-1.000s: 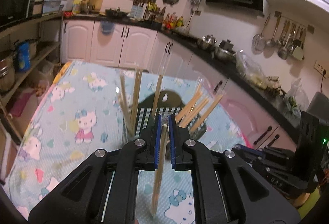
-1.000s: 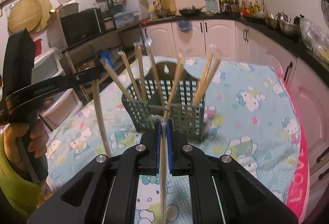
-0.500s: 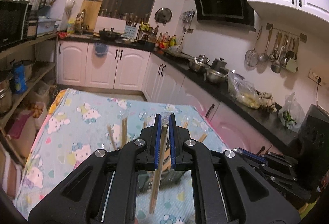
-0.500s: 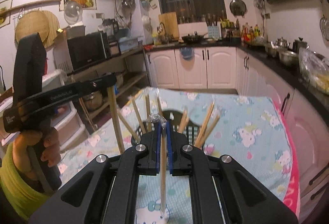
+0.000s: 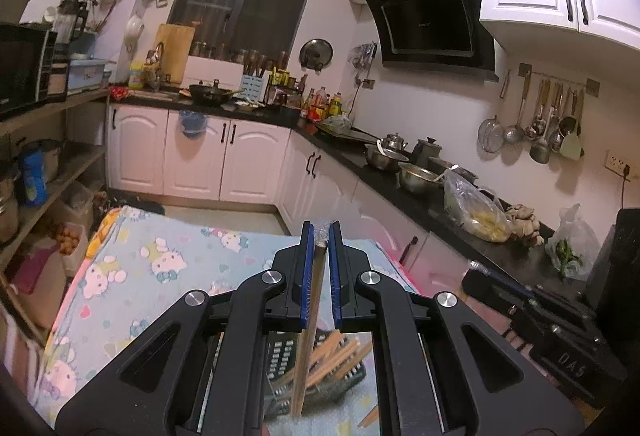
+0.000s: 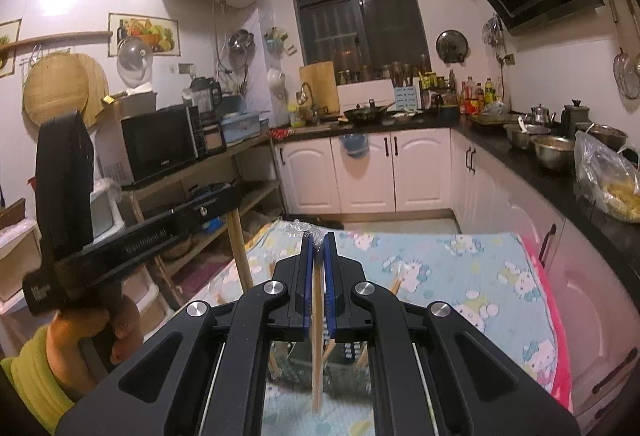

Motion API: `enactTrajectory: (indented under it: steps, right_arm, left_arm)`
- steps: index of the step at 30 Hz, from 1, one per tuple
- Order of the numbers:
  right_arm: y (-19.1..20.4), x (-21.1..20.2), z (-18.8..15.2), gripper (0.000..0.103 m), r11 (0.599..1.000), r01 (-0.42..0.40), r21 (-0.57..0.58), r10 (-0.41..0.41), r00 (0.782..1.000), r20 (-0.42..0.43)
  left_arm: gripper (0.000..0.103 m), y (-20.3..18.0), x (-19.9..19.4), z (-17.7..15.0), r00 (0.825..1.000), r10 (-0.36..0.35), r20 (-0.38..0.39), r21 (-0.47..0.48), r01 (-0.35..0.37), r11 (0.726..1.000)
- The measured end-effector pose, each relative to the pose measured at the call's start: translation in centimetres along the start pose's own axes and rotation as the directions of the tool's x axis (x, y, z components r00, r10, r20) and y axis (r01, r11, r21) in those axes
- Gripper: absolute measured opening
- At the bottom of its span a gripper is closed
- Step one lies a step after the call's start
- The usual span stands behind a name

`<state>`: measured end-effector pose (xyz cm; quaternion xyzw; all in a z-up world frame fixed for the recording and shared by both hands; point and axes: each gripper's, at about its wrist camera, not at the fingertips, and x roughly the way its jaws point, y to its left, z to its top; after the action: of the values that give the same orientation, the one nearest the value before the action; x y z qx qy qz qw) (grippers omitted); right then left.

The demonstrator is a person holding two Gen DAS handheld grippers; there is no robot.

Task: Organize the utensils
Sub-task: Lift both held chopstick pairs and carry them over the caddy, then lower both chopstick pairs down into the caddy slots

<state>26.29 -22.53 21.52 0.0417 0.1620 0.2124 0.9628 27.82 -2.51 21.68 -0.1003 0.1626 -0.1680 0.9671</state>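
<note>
Left gripper: we clamp a chopstick, hanging upright.
Right gripper: we clamp its own stick.
Holder: directly below both tips.

Two grippers, one chopstick in each

Left gripper pinches one chopstick; right gripper pinches one chopstick. One green holder stands on the table's one cartoon-print cloth, with several more chopsticks inside, too hidden to count. One hand shows.
</note>
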Motion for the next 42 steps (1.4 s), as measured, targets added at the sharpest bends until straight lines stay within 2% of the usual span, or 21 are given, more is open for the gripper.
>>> enactTrajectory:
  steps: [8, 19, 31, 42]
  right_arm:
    - [-1.1, 1.2, 1.8, 0.006, 0.999, 0.048, -0.009, -0.048, 0.997, 0.057]
    - [-2.6, 4.4, 1.4, 0.006, 0.993, 0.117, -0.025, -0.115, 0.990, 0.086]
    - [-3.7, 7.6, -1.0, 0.006, 0.997, 0.075, 0.023, -0.076, 0.993, 0.087]
    - [-3.8, 9.6, -3.3, 0.006, 0.998, 0.059, 0.036, -0.061, 0.997, 0.045]
  left_arm:
    - [0.003, 0.0, 1.7, 0.2, 0.999, 0.024, 0.026, 0.001, -0.024, 1.000]
    - [0.003, 0.4, 4.3, -0.7, 0.996, 0.073, 0.052, 0.003, -0.073, 0.997]
    - [0.003, 1.2, 6.8, -3.1, 0.997, 0.077, -0.014, 0.011, -0.076, 0.997]
    - [0.003, 2.4, 8.2, -4.8, 0.997, 0.066, -0.049, -0.012, -0.066, 0.998]
